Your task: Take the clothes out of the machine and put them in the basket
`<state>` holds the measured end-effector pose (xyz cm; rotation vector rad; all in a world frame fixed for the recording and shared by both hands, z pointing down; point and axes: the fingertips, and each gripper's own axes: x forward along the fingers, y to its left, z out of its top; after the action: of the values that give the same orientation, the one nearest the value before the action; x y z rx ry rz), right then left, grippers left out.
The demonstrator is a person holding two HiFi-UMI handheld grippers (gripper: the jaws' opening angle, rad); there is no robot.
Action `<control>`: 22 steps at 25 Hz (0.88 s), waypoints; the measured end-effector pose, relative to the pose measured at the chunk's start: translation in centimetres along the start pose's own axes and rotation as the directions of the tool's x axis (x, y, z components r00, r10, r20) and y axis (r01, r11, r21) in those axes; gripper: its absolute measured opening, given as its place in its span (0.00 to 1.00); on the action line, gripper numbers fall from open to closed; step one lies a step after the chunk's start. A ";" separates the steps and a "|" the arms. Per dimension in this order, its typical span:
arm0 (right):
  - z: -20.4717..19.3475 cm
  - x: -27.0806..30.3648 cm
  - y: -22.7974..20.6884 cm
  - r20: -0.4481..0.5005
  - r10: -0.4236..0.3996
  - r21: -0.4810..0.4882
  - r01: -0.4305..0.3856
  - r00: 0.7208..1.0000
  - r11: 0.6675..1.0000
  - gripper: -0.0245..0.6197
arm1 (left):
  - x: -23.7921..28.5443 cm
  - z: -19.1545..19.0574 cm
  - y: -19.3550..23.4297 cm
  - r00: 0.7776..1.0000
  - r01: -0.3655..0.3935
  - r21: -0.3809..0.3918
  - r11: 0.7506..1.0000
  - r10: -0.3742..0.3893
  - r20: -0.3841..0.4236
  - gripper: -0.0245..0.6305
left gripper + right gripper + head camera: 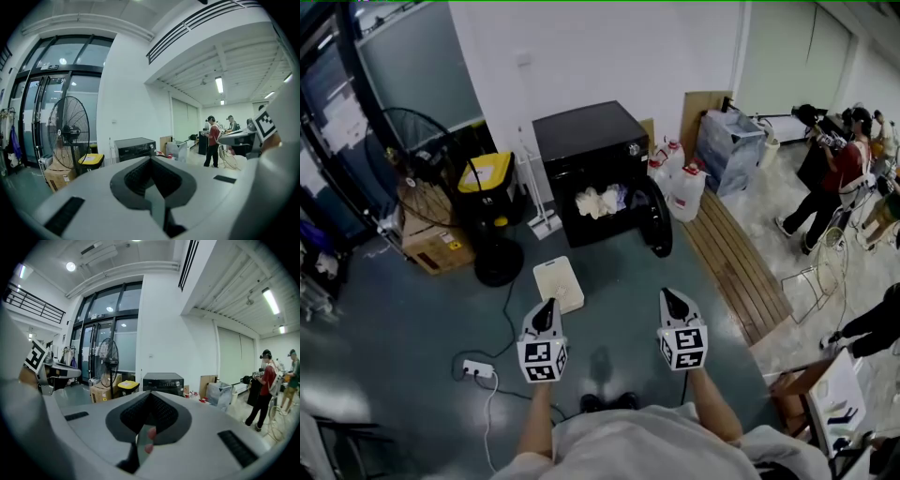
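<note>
A black washing machine (589,150) stands against the white wall with its round door (660,217) swung open to the right. Pale clothes (600,201) fill its opening. On the floor in front of it lies a white basket (559,283). My left gripper (547,309) and right gripper (672,300) are held side by side well short of the machine, both pointing towards it. Each has its jaws together with nothing between them. The machine (135,148) shows far off beyond the left gripper (151,159), and the machine (163,382) likewise beyond the right gripper (151,394).
Left of the machine are a big floor fan (427,141), a yellow-lidded bin (486,178) and a cardboard box (437,247). A power strip (477,369) and its cable lie near my left side. White jugs (685,189), wooden planks (737,267) and people (836,178) are at the right.
</note>
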<state>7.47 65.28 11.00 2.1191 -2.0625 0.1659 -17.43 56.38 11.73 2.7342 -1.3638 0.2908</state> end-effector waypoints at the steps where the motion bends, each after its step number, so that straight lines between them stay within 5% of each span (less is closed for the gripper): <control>1: -0.2 0.0 -0.1 -0.002 0.001 0.001 -0.001 1.000 1.000 0.07 | 0.1 -0.1 -0.1 1.000 0.000 0.001 1.000 0.000 -0.002 0.07; 22: -1.2 3.9 -2.4 -0.050 0.033 -0.029 -0.035 0.998 0.999 0.07 | 4.2 -1.2 -0.1 1.000 -0.021 -0.030 0.999 0.020 -0.021 0.07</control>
<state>10.05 61.79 12.85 2.0431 -2.0612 0.1890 -15.05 53.37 13.73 2.6861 -1.3805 0.2968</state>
